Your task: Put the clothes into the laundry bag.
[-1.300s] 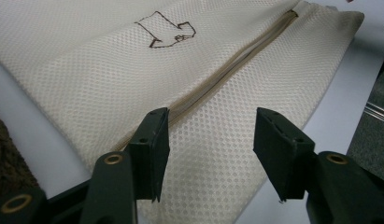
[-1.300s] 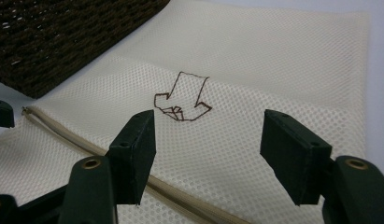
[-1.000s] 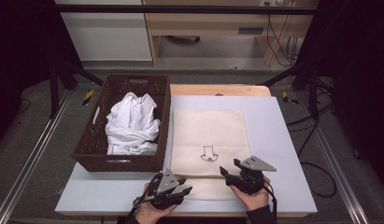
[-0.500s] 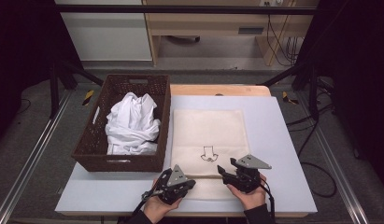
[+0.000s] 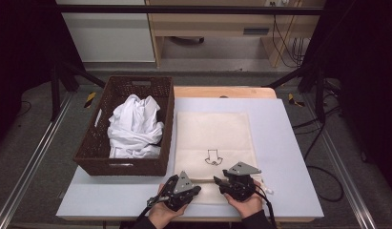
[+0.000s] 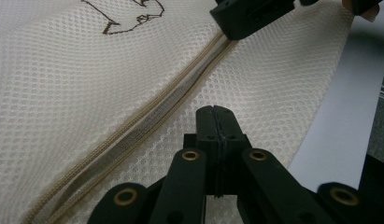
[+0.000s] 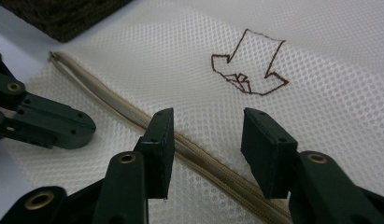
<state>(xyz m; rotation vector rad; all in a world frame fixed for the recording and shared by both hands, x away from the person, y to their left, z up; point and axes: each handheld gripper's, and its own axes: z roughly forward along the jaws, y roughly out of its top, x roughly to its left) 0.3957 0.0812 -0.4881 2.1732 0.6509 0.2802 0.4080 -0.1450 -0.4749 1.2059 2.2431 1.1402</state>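
Left gripper view: left gripper (image 6: 213,122) pressed together on mesh laundry bag (image 6: 63,93) just beside zipper (image 6: 147,109), likely pinning fabric so zipper can be worked. Right gripper (image 7: 206,140) spread, straddling zipper, jaws just been closing, pads not pressing yet. One bag, flat on worktop (image 5: 289,143) right of one basket (image 5: 91,155) with white clothes (image 5: 134,126).
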